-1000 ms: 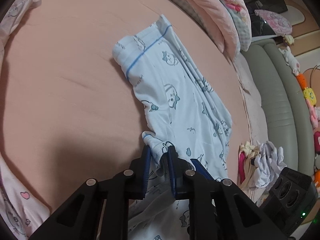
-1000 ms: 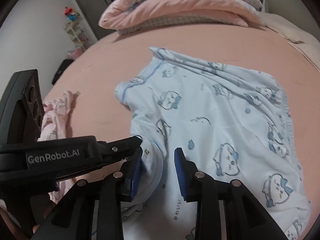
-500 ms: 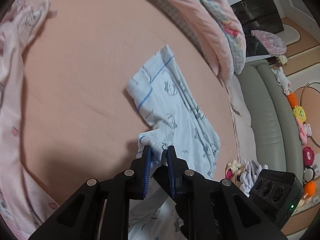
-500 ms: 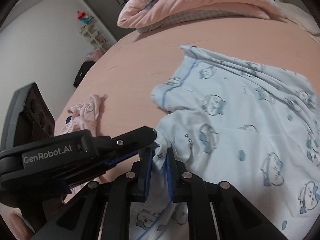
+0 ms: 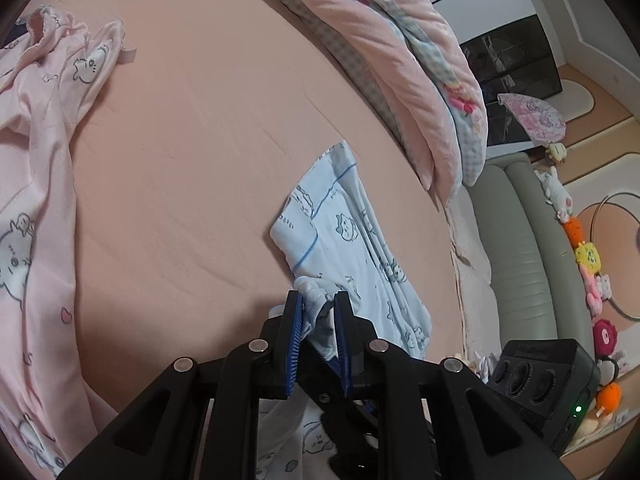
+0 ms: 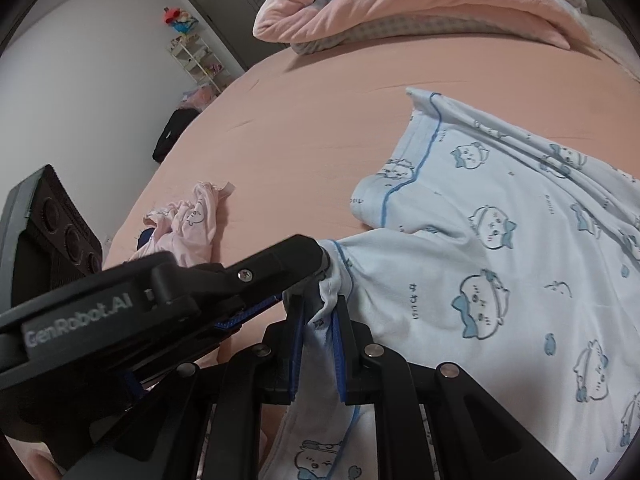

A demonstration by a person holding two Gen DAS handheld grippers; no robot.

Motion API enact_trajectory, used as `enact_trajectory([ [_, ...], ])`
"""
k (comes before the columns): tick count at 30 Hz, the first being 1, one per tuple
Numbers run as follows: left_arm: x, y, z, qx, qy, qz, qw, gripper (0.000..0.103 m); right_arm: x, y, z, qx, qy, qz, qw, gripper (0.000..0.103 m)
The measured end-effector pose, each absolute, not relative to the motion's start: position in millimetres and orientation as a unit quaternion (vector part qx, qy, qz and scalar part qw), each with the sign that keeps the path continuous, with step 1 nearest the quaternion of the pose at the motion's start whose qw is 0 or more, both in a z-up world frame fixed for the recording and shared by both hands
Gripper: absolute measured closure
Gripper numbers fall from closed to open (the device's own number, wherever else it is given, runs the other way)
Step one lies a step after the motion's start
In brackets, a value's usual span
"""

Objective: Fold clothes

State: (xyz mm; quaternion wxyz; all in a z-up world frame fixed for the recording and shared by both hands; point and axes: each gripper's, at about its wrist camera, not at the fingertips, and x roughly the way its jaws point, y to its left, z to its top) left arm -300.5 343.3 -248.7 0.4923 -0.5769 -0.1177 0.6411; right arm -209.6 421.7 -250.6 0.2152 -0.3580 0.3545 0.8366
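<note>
A light blue garment (image 5: pixel 352 248) (image 6: pixel 500 264) printed with cartoon faces and edged in blue piping lies on the pink bed sheet (image 5: pixel 200 160). My left gripper (image 5: pixel 317 300) is shut on a bunched edge of it, lifted a little off the sheet. In the right wrist view my right gripper (image 6: pixel 318 304) is shut on the same edge, right beside the left gripper (image 6: pixel 320 258), which reaches in from the left. The cloth hangs down between and below both sets of blue pads.
A pink printed garment (image 5: pixel 36 168) (image 6: pixel 188 220) lies crumpled on the bed's left. Folded pink and checked quilts (image 5: pixel 400 60) (image 6: pixel 420 4) are stacked at the far end. A grey padded bed frame (image 5: pixel 528 240) with plush toys runs along the right; a shelf (image 6: pixel 196 56) stands by the wall.
My right gripper went from open around the garment's edge to shut on it. Both grippers have drawn the held edge back and slightly up, so the garment sits farther away.
</note>
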Motion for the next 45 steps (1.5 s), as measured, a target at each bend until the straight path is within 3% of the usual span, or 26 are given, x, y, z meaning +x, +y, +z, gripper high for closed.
enact_trajectory([
  [14,-310,331,-251,-0.591,-0.094,0.667,0.444,0.088,-222,415,-264,-0.369,0.361,0.830,0.210,0.090],
  [15,-310,330,-249,-0.591,-0.087,0.672,0.437,0.085,-220,415,-263,-0.367,0.363,0.829,0.216,0.082],
  [16,-310,328,-248,-0.590,-0.079,0.678,0.430,0.074,-217,416,-262,-0.364,0.365,0.827,0.222,0.061],
  [17,-310,327,-246,-0.590,-0.072,0.684,0.423,0.063,-214,417,-260,-0.360,0.368,0.827,0.225,0.051],
  [18,-310,325,-245,-0.587,-0.070,0.689,0.419,0.041,-210,417,-258,-0.356,0.370,0.827,0.229,0.040],
  [19,-309,322,-243,-0.583,-0.070,0.694,0.417,0.026,-207,418,-256,-0.351,0.372,0.827,0.232,0.040],
  [20,-310,319,-243,-0.585,-0.078,0.692,0.415,0.024,-202,419,-254,-0.346,0.375,0.828,0.234,0.040],
  [25,-307,311,-254,-0.611,-0.120,0.663,0.416,0.024,-173,423,-240,-0.322,0.403,0.821,0.245,0.037],
  [45,-242,280,-243,-0.603,-0.093,0.670,0.424,0.024,-64,410,-189,-0.291,0.422,0.799,0.314,0.036],
])
